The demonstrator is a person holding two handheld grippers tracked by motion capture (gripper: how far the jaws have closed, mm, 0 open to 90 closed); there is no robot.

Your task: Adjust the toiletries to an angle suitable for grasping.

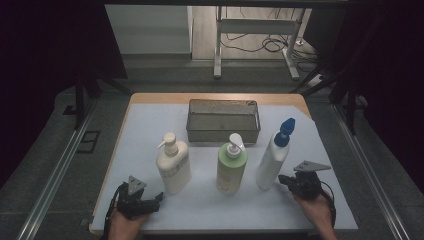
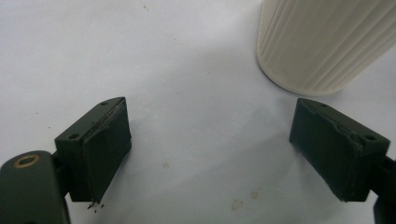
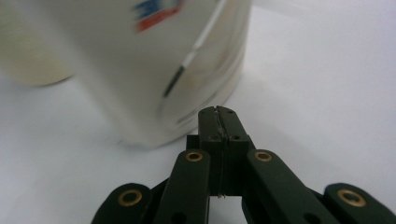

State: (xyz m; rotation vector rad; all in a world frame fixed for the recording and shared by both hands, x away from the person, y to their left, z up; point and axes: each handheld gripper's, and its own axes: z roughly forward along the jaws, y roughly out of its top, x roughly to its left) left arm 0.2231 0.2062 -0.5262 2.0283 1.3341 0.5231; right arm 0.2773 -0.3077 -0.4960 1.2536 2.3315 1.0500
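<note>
Dim room; grey floor (image 1: 45, 165), cables (image 1: 260, 42) (beyond table), white frame legs (image 1: 218, 45).

Three bottles stand in a row across the counter (image 1: 150, 125): a pump bottle (image 1: 173, 165) at left, a second pump bottle (image 1: 232, 165) in the middle, a spray bottle (image 1: 274, 156) at right. A tray (image 1: 223, 120) sits behind them. The left gripper (image 1: 150, 202) lies before the left bottle; the right gripper (image 1: 286, 181) sits just beside the spray bottle.

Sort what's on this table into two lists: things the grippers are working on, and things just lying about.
In hand:
- white bottle with blue nozzle cap, tilted, right gripper shut beside its base
- cream ribbed pump bottle, just ahead of the open left gripper

Lying about:
- green pump bottle
- grey metal mesh tray
- white table mat
</note>
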